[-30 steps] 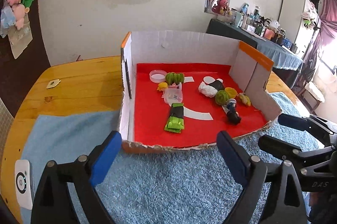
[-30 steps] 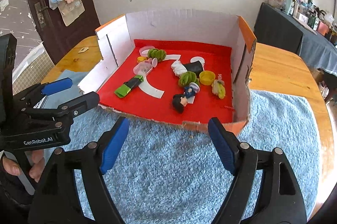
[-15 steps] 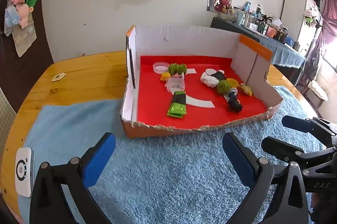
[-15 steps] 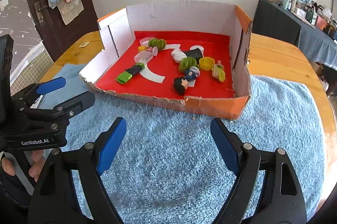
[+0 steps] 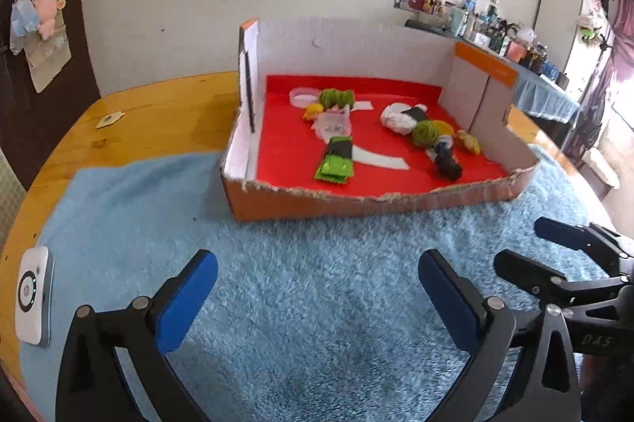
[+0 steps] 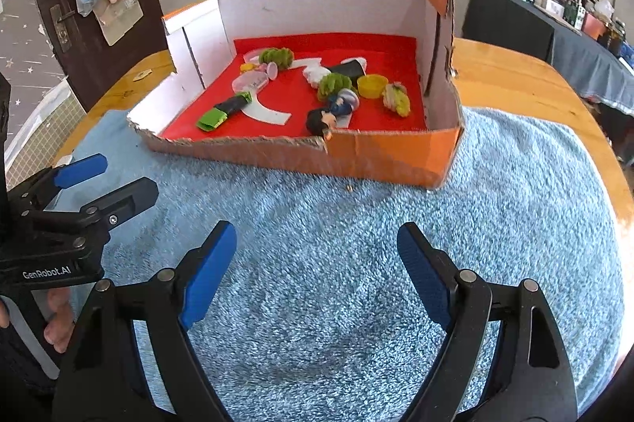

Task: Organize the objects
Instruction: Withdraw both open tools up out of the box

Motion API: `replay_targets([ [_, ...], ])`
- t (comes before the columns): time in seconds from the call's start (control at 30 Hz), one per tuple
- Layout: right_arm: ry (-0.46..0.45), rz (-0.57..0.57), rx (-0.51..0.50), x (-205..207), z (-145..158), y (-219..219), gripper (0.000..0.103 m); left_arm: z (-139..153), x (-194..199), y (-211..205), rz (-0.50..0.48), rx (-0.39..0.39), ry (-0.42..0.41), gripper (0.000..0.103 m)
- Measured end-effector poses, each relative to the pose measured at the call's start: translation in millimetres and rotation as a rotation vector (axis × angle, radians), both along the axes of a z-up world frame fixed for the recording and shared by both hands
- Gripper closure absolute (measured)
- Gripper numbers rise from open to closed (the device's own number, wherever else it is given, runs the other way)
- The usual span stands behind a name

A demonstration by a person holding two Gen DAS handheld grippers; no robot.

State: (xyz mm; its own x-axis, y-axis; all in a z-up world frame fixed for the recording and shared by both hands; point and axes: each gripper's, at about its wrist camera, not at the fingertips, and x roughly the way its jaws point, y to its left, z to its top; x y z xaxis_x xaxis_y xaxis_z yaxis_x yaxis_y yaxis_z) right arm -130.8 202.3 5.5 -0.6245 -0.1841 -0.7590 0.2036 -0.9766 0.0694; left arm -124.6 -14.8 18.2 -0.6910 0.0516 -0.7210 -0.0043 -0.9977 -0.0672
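Left wrist, box (image 5: pixel 356 202) beyond claw (image 5: pixel 317 287) (gaping)

Both views are brightly lit by daylight. In the left wrist view the window (image 5: pixel 618 97) at the far right is blown out to white, and light spills from that side. The wooden surface (image 6: pixel 527 81) shows a pale sheen to the right of the cardboard box (image 6: pixel 396 160). Soft shadows lie on the blue rug (image 6: pixel 337 303) below the fingers (image 6: pixel 206 271). Fisheye distortion bends walls and edges, with black corners. The rug pile looks slightly smeared near the box; distant clutter is soft.
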Motion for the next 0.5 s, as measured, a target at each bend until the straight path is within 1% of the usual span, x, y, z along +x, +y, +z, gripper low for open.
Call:
replay_targets([
  [0.07,-0.001,-0.01,0.004,1,-4,1,0.02,-4,1,1,0.011,-0.017,-0.004,0.0],
  [0.2,-0.015,-0.019,0.011,0,-13,3,0.019,-10,3,-2,0.016,0.011,-0.013,0.0],
  [0.37,-0.024,-0.021,0.009,-1,-17,3,0.019,-11,3,-2,0.03,0.002,-0.012,0.0],
  [0.5,-0.023,-0.022,0.009,-1,-18,3,0.019,-15,-1,-5,0.019,0.025,-0.045,0.0],
])
